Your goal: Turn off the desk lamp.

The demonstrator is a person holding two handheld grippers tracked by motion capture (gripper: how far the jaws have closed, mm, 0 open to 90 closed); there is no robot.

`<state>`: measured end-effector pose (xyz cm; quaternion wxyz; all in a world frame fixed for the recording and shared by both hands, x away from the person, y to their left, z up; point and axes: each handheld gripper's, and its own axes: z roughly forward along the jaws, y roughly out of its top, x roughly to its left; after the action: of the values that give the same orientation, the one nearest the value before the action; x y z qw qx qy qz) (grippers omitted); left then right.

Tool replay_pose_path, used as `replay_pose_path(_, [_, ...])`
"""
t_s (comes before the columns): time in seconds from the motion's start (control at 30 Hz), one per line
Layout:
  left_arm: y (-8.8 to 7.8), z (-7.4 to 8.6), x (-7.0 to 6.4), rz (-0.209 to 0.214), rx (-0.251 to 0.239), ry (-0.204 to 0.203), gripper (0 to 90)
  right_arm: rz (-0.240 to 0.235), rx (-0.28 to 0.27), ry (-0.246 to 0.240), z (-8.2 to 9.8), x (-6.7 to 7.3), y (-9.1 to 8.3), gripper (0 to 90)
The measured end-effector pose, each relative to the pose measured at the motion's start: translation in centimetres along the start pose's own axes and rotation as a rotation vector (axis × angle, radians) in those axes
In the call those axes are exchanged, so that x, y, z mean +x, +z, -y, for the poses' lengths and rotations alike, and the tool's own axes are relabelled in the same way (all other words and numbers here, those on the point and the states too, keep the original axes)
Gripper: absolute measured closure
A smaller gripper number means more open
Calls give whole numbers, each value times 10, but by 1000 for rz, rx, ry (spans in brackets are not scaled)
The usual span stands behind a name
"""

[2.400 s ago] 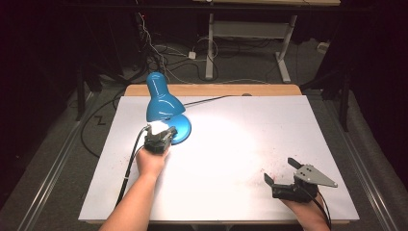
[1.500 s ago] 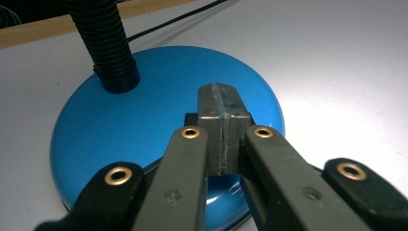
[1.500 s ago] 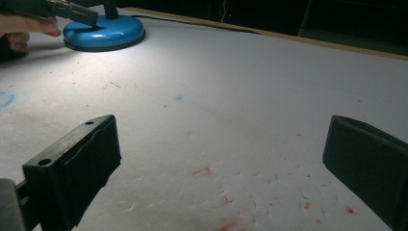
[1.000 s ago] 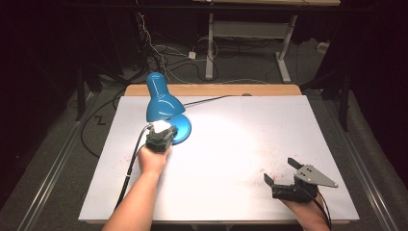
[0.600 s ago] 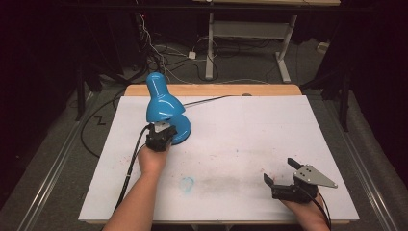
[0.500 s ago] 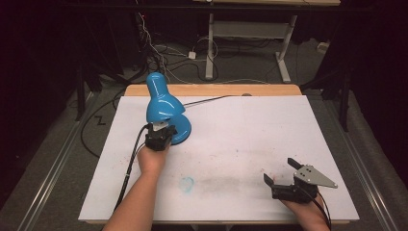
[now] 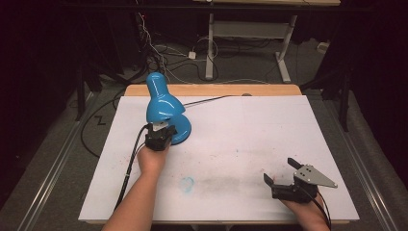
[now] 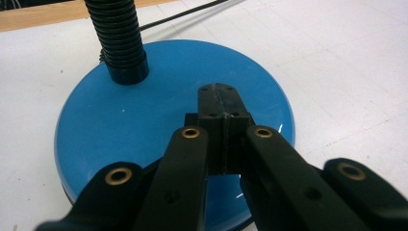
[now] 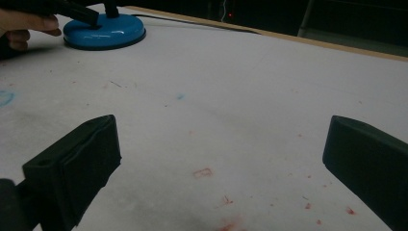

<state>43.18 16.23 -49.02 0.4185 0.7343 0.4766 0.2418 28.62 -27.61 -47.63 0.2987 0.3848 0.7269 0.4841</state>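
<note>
Lamp [image 7: 163, 103] upper left of frame, now dark after being lit; likely switched off. Left gripper [image 8: 222, 103] pressed closed on lamp base [image 8: 144, 115], gripping nothing. Right gripper [image 7: 284, 175] wide open, empty, lower right.

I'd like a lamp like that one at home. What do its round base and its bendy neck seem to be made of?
The round base looks like glossy blue painted metal or hard plastic: it shines with small glints near its rim, but the look doesn't settle which. The bendy neck is black and ribbed in close rings, matte, probably a flexible metal or plastic-sleeved gooseneck.
</note>
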Motion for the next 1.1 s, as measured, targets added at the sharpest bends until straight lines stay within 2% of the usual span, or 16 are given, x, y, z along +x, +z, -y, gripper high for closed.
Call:
replay_pose_path(0.03, [0,0,0,2,1,4,880,1,-1,-1,0,0,0,3])
replay_pose_path(0.1, [-3,0,0,8,9,41,880,4,-5,3,0,-1,0,3])
replay_pose_path(0.4, [-15,6,2,32,-28,-2,881,1,-4,1,0,0,0,3])
replay_pose_path(0.63, [-31,10,6,74,-55,-11,881,0,-4,2,0,1,0,3])
replay_pose_path(0.7, [-36,12,4,99,-66,-28,880,0,-4,3,0,1,0,3])
replay_pose_path(0.73, [-39,13,4,105,-54,-13,880,-1,-3,3,0,2,1,3])
replay_pose_path(0.83, [-47,19,2,141,-40,-18,880,-1,-1,0,0,3,1,3])
replay_pose_path(1.1, [-63,37,-4,173,-17,-2,880,-1,-3,1,0,3,1,3])
